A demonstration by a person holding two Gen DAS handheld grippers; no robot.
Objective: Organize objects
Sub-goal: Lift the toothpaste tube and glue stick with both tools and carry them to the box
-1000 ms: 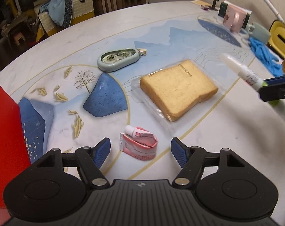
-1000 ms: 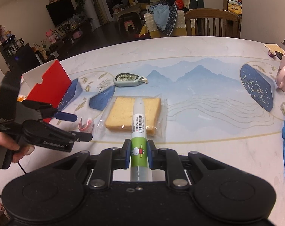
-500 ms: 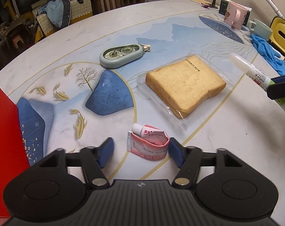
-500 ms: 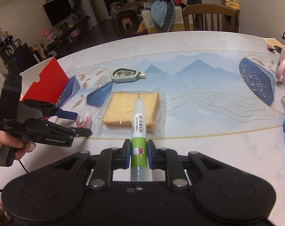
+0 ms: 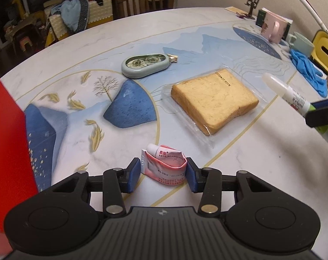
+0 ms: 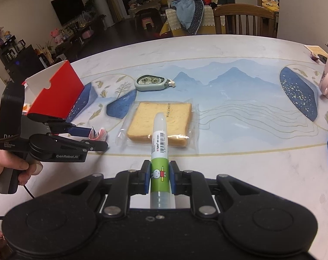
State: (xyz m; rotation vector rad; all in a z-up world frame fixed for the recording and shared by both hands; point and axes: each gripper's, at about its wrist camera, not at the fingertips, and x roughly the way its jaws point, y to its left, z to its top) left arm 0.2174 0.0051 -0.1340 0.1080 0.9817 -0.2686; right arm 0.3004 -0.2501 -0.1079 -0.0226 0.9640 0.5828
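My left gripper (image 5: pixel 163 174) is shut on a folded pink ointment tube (image 5: pixel 165 164) that rests on the table; the tube shows in the right wrist view (image 6: pixel 99 134) between the same jaws. My right gripper (image 6: pixel 160 177) is shut on a white-and-green glue stick (image 6: pixel 159 151), held above the table and pointing toward a wrapped slice of bread (image 6: pixel 161 122). The glue stick (image 5: pixel 287 95) and bread (image 5: pixel 213 99) also show in the left wrist view. A grey-green correction tape dispenser (image 5: pixel 145 65) lies beyond the bread.
A red box (image 6: pixel 57 95) stands open at the table's left, close to my left gripper. A pink mug (image 5: pixel 272 28), a green cup (image 5: pixel 302 43), blue gloves (image 5: pixel 309 71) and a yellow holder (image 5: pixel 326 49) crowd the right side. Chairs stand behind the far edge.
My left gripper moved forward around the pink tube and its jaws closed onto it. My right gripper kept hold of the glue stick and barely moved.
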